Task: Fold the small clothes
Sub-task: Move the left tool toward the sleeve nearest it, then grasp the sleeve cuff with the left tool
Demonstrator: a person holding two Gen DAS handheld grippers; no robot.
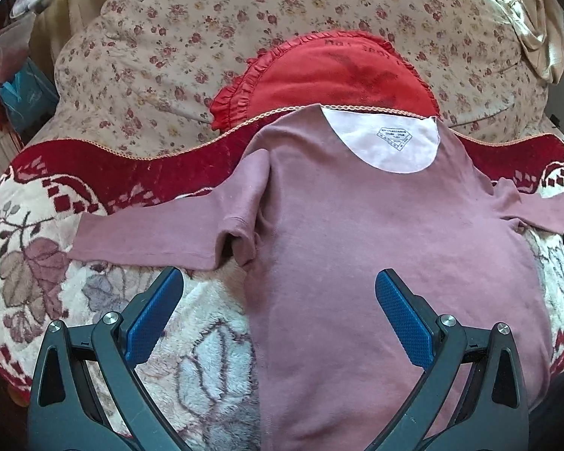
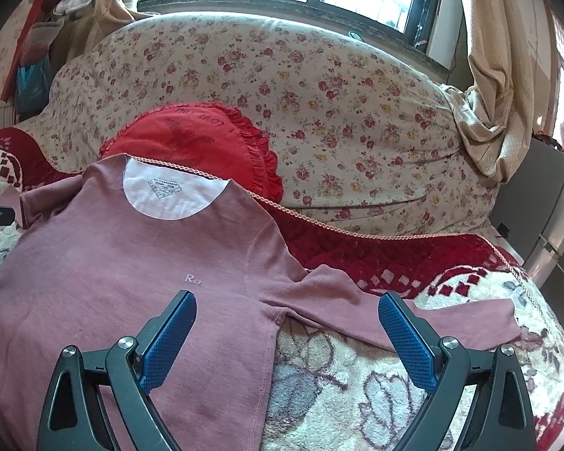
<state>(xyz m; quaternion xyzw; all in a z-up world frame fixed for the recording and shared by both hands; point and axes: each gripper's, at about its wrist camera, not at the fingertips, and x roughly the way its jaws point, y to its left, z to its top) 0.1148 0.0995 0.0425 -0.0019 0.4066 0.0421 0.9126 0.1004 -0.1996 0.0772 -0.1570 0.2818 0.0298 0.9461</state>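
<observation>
Across the floral blanket (image 1: 37, 270) on the bed, a mauve long-sleeved shirt (image 1: 357, 233) lies flat, sleeves spread, neck toward a red ruffled pillow (image 1: 319, 75). Left tool (image 1: 280, 293) and right tool (image 2: 287, 317) both gape wide above it, holding nothing.

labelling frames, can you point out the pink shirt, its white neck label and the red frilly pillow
pink shirt (image 1: 376, 233): left wrist view, middle of the chest.
white neck label (image 1: 389, 141): left wrist view, on the printed mark.
red frilly pillow (image 2: 191, 139): right wrist view, its flat red face.
</observation>
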